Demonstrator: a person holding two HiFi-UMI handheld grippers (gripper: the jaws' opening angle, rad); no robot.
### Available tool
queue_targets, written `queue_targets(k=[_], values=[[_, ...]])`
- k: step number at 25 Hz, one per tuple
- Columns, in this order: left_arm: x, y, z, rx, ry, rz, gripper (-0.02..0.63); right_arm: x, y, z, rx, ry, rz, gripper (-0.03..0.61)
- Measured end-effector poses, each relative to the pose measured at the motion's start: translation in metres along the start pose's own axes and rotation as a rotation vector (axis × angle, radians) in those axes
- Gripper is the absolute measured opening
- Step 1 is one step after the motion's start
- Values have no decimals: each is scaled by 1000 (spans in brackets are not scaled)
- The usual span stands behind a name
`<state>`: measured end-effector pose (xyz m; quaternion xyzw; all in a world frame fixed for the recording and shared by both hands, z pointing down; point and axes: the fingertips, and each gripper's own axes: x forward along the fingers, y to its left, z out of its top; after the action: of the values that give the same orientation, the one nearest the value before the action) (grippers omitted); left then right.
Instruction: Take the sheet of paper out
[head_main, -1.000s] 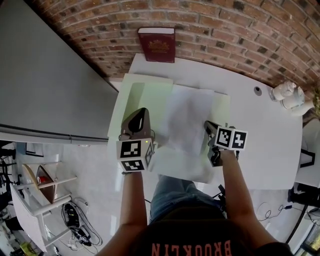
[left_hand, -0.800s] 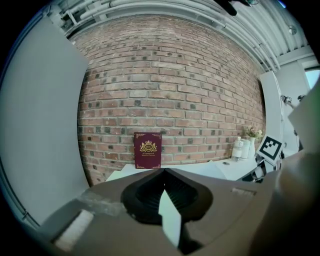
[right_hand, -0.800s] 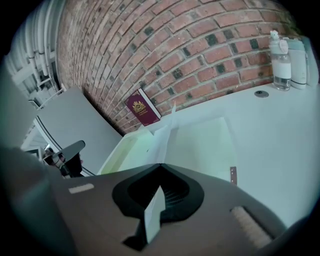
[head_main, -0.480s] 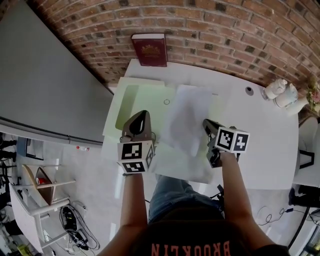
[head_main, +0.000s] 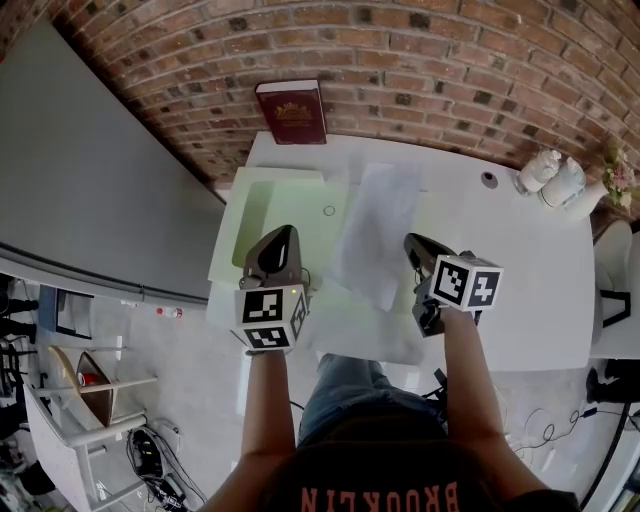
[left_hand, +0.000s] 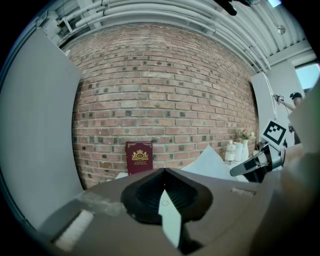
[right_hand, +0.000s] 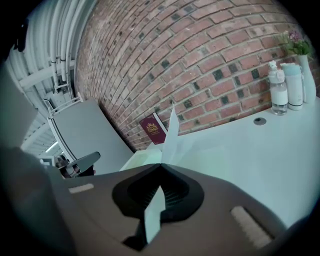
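While left gripper (head_main: 284, 232) clamps one folder (head_main: 250, 215), right gripper (head_main: 410, 241) pinches one paper sheet (head_main: 375, 225)

A maroon book (head_main: 291, 112) stands against the brick wall (head_main: 450, 70) on the far side of a white table (head_main: 540, 290). Two pale bottles (head_main: 562, 183) occupy its far right corner, with a grey panel (head_main: 90, 170) at left.

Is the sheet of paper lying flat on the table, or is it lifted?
Lifted. The right gripper is shut on its edge, and the sheet stands up from the jaws, clear of the table.
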<state>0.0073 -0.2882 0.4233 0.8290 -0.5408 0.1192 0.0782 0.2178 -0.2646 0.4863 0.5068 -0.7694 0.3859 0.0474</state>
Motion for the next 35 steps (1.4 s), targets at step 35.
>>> queue_targets(k=[35], values=[[-72,37,132,80,-326,-26,0,-83,148,121,-426,-466,-69,2]])
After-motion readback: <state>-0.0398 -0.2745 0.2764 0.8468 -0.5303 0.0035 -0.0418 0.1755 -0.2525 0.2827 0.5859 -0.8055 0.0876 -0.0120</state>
